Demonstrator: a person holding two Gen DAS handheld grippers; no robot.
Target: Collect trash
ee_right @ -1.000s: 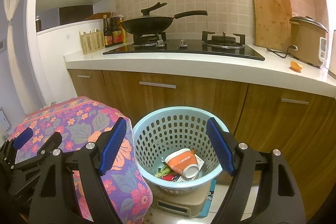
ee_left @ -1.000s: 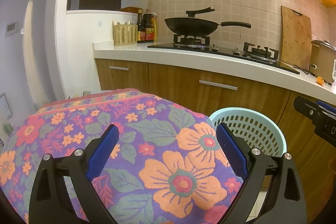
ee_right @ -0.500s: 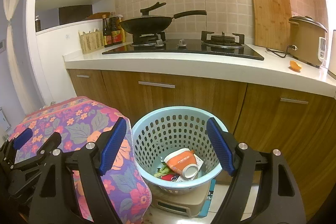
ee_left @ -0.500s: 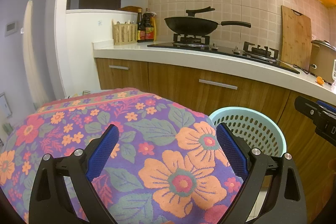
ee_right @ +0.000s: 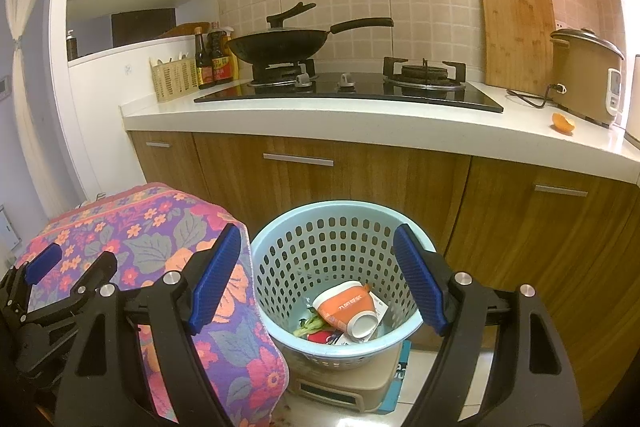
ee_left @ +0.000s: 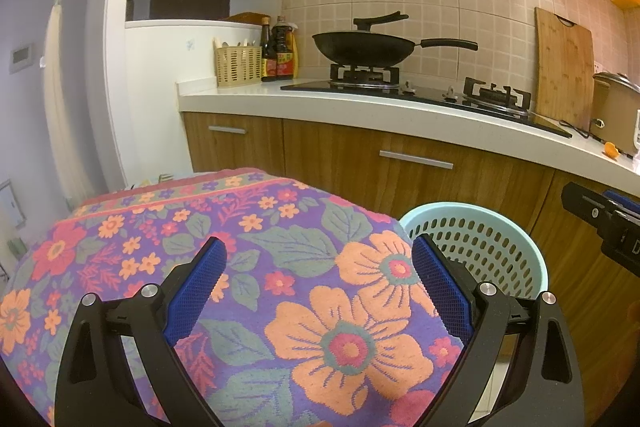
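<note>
- Two claws faced a kitchen run of wooden cabinets [ee_right: 360,187] topped by a white surface [ee_right: 360,123], the largest feature in both views.
- Floral cloth [ee_left: 248,267]: a purple covering with orange flowers, draped over something low at the left, touching or just beside the basket.
- Pale blue perforated basket [ee_right: 340,211]: stood on a beige box-like object [ee_right: 344,387] in front of the cabinets.
- Left claw [ee_left: 318,287]: released, blue pads wide apart over the cloth, with nothing between them.
- Right claw [ee_right: 318,279]: released, pads spread on either side of the basket's mouth, gripping nothing.
- Black wok [ee_right: 280,45]: sat on the left burner of the glass hob [ee_right: 348,93].
- Wooden cutting board [ee_right: 518,31]: leaned upright against the tiled wall, beside a rice cooker [ee_right: 584,75].
- Trash inside the basket: an orange and white paper cup [ee_right: 346,309] on its side, green vegetable scraps [ee_right: 310,325] and some wrappers under it.
- Orange peel [ee_right: 563,123]: lay on the white surface near the rice cooker, well apart from the basket.
</note>
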